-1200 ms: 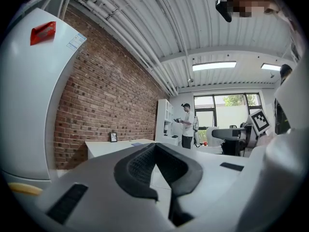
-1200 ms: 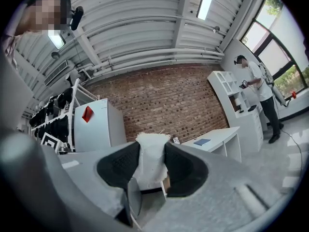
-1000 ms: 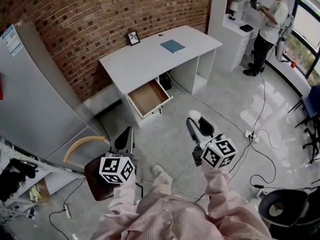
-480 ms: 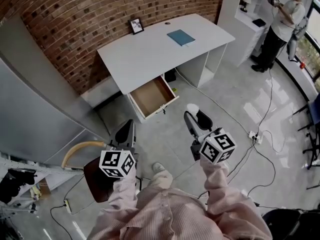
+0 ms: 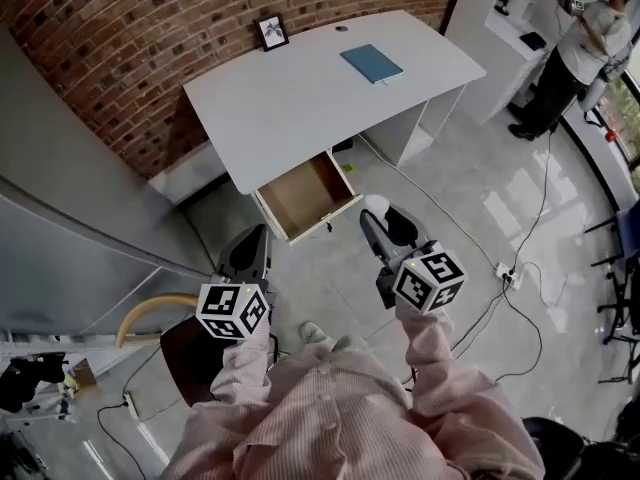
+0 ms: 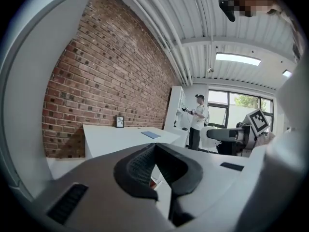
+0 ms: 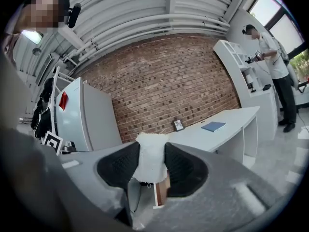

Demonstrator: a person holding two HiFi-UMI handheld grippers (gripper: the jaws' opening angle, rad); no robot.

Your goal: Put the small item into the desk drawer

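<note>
Closer now, the desk drawer point(image 5: 303, 196) looms nearer, at eleven o'clock from the right gripper point(image 5: 380, 218), which pinches the small white item point(image 7: 150, 162) mid-body; it looks soft, light, squashy. Meanwhile the left gripper point(image 6: 155, 151) sits pressed together, empty.

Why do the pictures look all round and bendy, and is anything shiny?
Right gripper view: fisheye, dark corners, brick wall bulges. Left gripper view: same, with a bright ceiling lamp. Head view: desk edges curve, light glares off the glossy floor.

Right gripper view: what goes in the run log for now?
right gripper: shut on white item | left gripper: shut, empty | desk drawer: open | stowed: no
</note>
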